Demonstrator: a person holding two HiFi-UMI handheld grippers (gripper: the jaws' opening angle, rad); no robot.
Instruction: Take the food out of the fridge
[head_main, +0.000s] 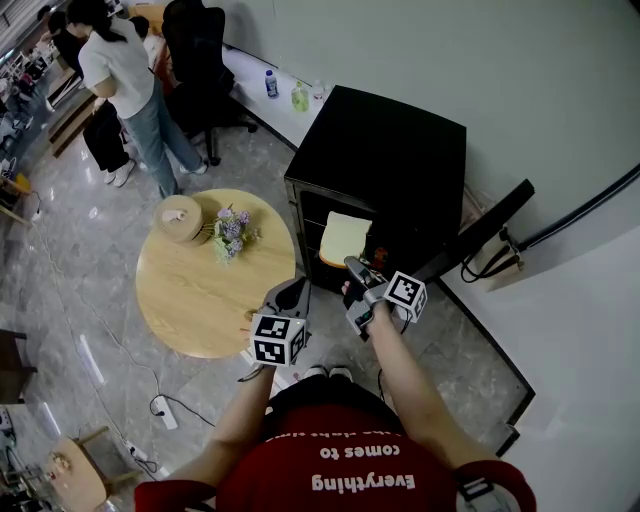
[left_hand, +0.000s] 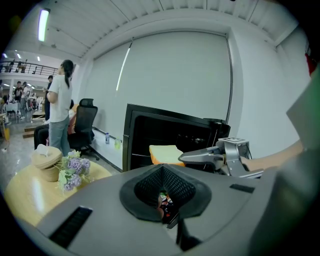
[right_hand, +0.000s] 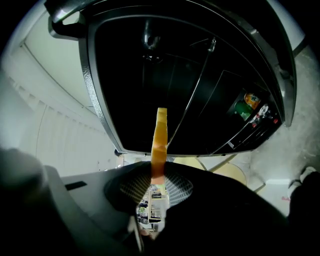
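A pale slice of bread with an orange crust (head_main: 345, 238) hangs just outside the mouth of the black mini fridge (head_main: 400, 150), and my right gripper (head_main: 354, 268) is shut on its near edge. The right gripper view shows the slice edge-on (right_hand: 159, 142), rising from between the right gripper's jaws (right_hand: 156, 185) against the dark fridge interior (right_hand: 200, 75). My left gripper (head_main: 290, 292) hovers over the near rim of the round wooden table (head_main: 190, 290), jaws together with nothing in them. From the left gripper (left_hand: 165, 200), the bread (left_hand: 165, 154) and the right gripper (left_hand: 186, 157) appear in front of the fridge (left_hand: 150, 130).
The fridge door (head_main: 490, 225) stands open to the right; its shelf holds cans (right_hand: 250, 102). On the table are a flower bunch (head_main: 232, 232) and a round wicker box (head_main: 180, 218). A person (head_main: 125, 80) and an office chair (head_main: 200, 60) stand behind. Bottles (head_main: 271, 83) sit by the wall.
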